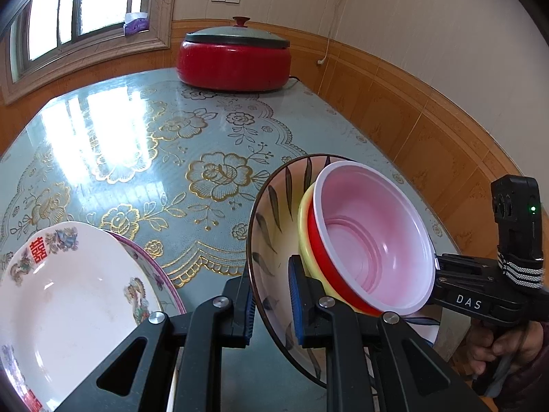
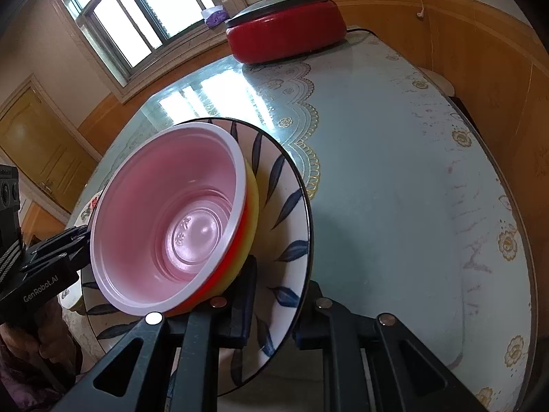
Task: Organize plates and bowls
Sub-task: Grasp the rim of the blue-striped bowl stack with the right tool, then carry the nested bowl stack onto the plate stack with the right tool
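Note:
A leaf-patterned plate (image 1: 274,213) (image 2: 291,206) is held tilted above the table by both grippers. On it rest stacked bowls: a pink-lined red bowl (image 1: 370,237) (image 2: 171,213) inside a yellow bowl (image 1: 303,219) (image 2: 254,192). My left gripper (image 1: 271,305) is shut on the plate's near rim. My right gripper (image 2: 274,305) is shut on the plate's opposite rim; its body shows in the left wrist view (image 1: 480,285). A white plate with red characters (image 1: 68,295) lies at the lower left on a purple-rimmed plate (image 1: 154,267).
A red electric pot with a grey lid (image 1: 235,55) (image 2: 284,31) stands at the table's far end. The glass-topped floral table (image 1: 154,158) (image 2: 394,171) runs along a wood-panelled wall on the right. A window is at the far left.

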The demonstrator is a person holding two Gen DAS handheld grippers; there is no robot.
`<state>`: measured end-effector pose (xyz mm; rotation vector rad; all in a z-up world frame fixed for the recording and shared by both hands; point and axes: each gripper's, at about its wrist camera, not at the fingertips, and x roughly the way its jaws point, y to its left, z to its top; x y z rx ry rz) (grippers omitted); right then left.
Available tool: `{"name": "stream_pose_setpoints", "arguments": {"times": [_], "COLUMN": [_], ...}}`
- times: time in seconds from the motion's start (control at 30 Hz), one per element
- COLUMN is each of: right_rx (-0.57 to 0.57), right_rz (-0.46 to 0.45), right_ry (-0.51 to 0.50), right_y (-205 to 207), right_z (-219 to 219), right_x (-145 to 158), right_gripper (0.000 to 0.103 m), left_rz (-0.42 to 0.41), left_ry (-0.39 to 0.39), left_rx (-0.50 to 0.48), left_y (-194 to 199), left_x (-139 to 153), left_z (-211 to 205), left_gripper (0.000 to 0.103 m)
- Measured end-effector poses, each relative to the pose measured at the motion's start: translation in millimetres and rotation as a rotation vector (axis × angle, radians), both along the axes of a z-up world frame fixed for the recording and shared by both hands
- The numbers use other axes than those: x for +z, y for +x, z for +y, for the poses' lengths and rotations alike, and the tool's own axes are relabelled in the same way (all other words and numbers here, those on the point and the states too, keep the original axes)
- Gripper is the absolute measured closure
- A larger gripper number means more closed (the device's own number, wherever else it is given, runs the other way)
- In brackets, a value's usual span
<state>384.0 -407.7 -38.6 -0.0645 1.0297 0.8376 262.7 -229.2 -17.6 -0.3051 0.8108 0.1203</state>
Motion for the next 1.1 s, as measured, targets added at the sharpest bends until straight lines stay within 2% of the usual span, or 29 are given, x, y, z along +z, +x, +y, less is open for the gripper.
{"name": "stream_pose_setpoints", "arguments": {"times": [0.63, 1.1], "right_rx": [0.058, 0.190], "right_rz": [0.017, 0.024], "right_ry": [-0.012, 0.015], "right_y": [-0.3, -12.3], "right_z": [18.3, 71.8], "right_x": [16.4, 31.4], "right_gripper": [0.087, 0.088], "left_rz": [-0.014, -0.067], "left_ry": [-0.006, 0.001], "left_rx": [0.030, 0.150], "left_y": [-15.6, -52.2], "left_x": [19.7, 41.3], "left_z": [8.7, 48.5], "left_gripper": [0.086, 0.087]}}
